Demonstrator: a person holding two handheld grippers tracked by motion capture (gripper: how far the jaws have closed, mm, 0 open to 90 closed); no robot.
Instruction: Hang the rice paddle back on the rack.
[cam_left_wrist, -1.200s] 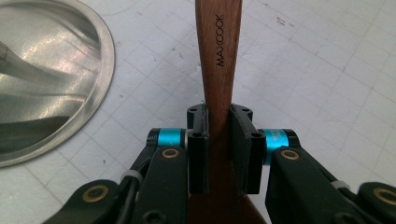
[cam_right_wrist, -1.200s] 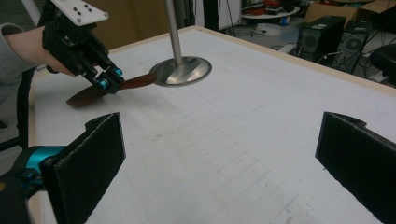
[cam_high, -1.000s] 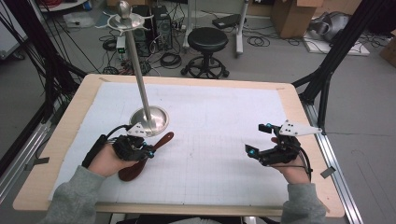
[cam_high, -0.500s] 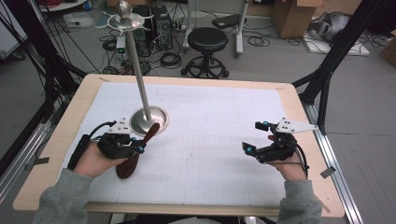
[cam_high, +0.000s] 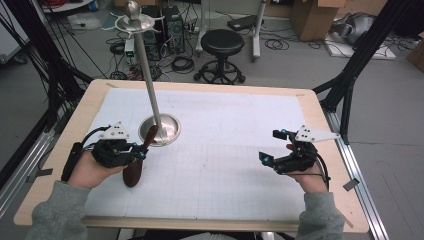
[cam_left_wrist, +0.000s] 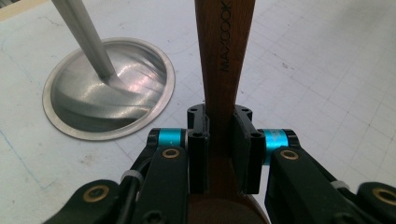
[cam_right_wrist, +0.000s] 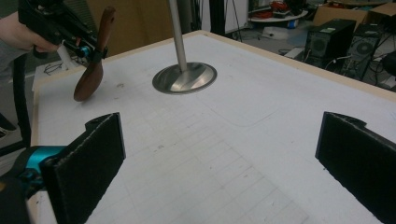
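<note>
Wooden spoon (cam_left_wrist: 224, 70) sits clamped between the left gripper (cam_high: 136, 151) pads (bowl seemingly just off the mat); right gripper (cam_high: 272, 146) gapes, nothing between.

From the high view we look forward and down over the whole worktop (cam_high: 210, 150) from our own side. The left gripper view sits close along its tongs (cam_left_wrist: 223, 140), facing the metal stand (cam_left_wrist: 109, 88) base right ahead. The right gripper view looks low across the worktop from farther off. All three share the stand (cam_high: 159, 127) and the wooden spoon (cam_right_wrist: 93, 74).
</note>
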